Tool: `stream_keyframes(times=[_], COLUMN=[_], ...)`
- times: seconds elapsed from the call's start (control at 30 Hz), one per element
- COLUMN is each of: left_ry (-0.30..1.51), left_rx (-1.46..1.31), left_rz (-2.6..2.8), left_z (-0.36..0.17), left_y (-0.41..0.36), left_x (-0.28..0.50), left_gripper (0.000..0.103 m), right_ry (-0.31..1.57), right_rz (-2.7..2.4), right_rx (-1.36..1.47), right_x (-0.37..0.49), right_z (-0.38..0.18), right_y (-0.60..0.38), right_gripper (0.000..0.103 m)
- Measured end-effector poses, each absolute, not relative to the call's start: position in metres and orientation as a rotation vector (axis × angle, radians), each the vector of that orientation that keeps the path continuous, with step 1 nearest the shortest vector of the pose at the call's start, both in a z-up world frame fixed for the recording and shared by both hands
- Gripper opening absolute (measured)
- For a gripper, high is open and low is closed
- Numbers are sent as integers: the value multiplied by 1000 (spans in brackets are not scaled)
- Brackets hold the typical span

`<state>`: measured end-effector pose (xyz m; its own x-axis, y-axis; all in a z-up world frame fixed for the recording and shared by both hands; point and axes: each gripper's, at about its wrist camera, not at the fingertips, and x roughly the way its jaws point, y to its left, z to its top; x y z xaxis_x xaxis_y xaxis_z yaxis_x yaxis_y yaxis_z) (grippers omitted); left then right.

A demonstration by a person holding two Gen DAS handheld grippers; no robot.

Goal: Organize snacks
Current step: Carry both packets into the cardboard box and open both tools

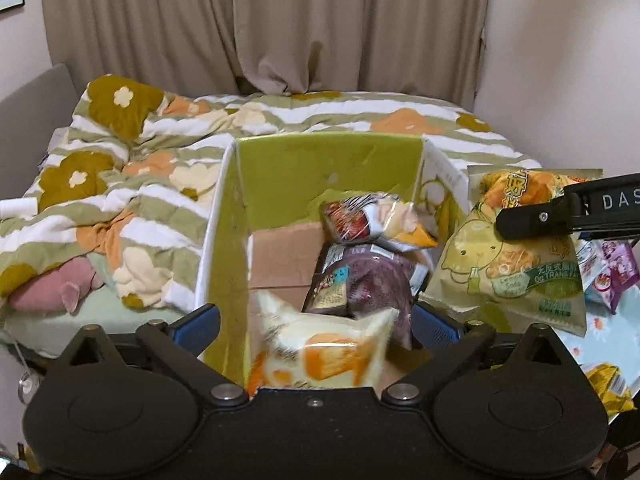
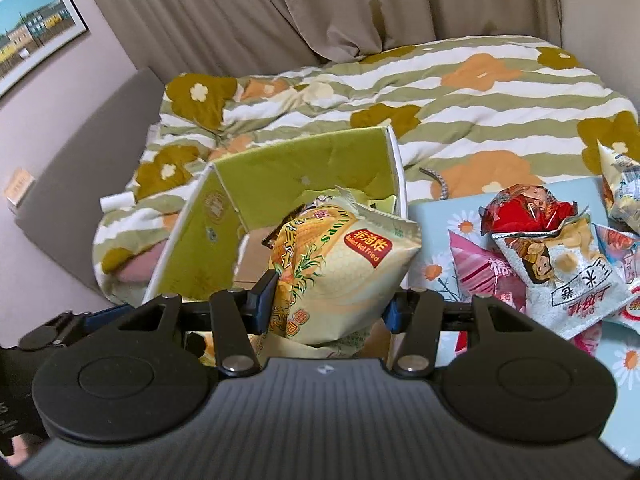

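Note:
A green-lined cardboard box (image 1: 280, 168) stands open on the bed, with a purple snack bag (image 1: 372, 284) and a red-and-white bag (image 1: 360, 220) inside it. My left gripper (image 1: 314, 324) is over the box's near end, jaws spread wide. A blurred white-and-orange bag (image 1: 324, 356) is between its blue pads (image 1: 198, 328), with a gap on each side. My right gripper (image 2: 328, 306) is shut on a yellow corn snack bag (image 2: 340, 264) at the box's (image 2: 300, 160) right wall. In the left wrist view that bag (image 1: 512, 268) hangs from a black finger (image 1: 532, 222).
A light blue daisy-print surface (image 2: 436, 216) right of the box carries several loose snack bags (image 2: 560, 264). A rumpled floral striped quilt (image 1: 132, 184) covers the bed around the box. A pink plush item (image 1: 52, 292) lies at the left, and curtains (image 1: 260, 24) hang behind.

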<state>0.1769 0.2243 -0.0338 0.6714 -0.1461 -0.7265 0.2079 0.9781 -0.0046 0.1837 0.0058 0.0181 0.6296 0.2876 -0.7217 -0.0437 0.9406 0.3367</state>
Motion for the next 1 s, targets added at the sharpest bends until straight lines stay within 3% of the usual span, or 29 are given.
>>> stream_keyframes(times=[0.53, 0.6, 0.7, 1.0], left_ry=[764, 759, 758, 780], left_rx=[-35, -36, -35, -59], left_rz=[-73, -73, -66, -74], left_z=[-9, -7, -7, -17], left_y=[249, 249, 249, 246], left_x=[166, 167, 167, 167], left_gripper=[103, 103, 103, 103], right_ry=[873, 893, 911, 851], right_rz=[348, 359, 348, 292], right_rx=[233, 228, 238, 143], right_x=[197, 201, 206, 189], right_z=[23, 20, 12, 0], right_y=[36, 39, 40, 37], right_gripper=[69, 73, 103, 103])
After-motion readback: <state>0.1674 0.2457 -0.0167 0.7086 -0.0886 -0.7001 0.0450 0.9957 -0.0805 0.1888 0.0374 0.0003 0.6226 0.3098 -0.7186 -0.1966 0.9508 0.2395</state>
